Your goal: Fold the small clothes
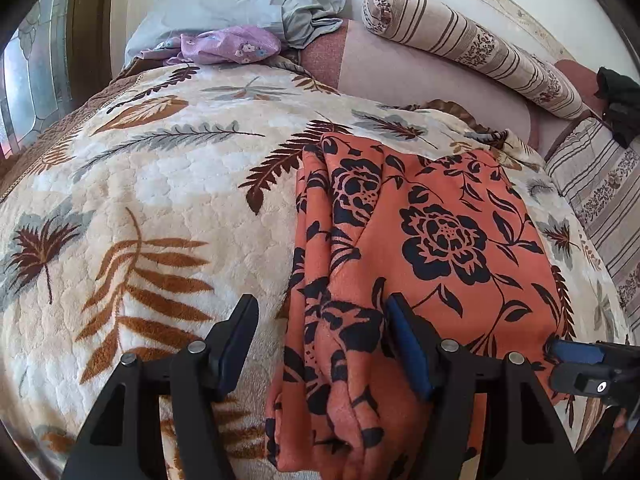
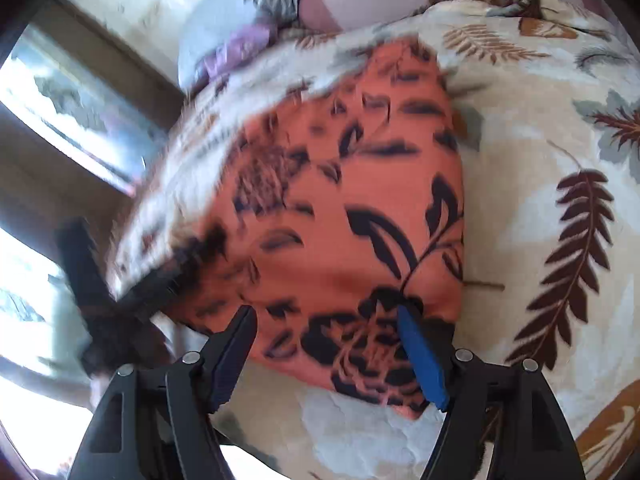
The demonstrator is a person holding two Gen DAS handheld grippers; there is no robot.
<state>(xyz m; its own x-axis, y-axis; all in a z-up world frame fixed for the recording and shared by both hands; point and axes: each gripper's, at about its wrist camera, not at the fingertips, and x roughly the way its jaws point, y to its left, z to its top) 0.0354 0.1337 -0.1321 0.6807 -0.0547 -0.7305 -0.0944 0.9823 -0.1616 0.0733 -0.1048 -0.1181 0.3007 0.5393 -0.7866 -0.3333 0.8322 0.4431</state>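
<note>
An orange garment with a black flower print (image 1: 420, 240) lies folded lengthwise on the leaf-patterned blanket (image 1: 160, 200). My left gripper (image 1: 322, 312) is open, its jaws wide apart over the garment's bunched left edge, holding nothing. The right gripper (image 1: 576, 356) shows at the garment's near right edge in the left wrist view. In the right wrist view the garment (image 2: 340, 200) lies ahead, blurred, and my right gripper (image 2: 326, 320) is open over its near corner, empty. The left gripper (image 2: 104, 280) shows as a dark blur at left.
A grey pillow (image 1: 240, 0) and a purple floral cloth (image 1: 228, 46) lie at the head of the bed. A striped bolster (image 1: 472, 40) lies at the back right, a dark item (image 1: 620, 100) beyond it. A window (image 2: 60, 100) is to the left.
</note>
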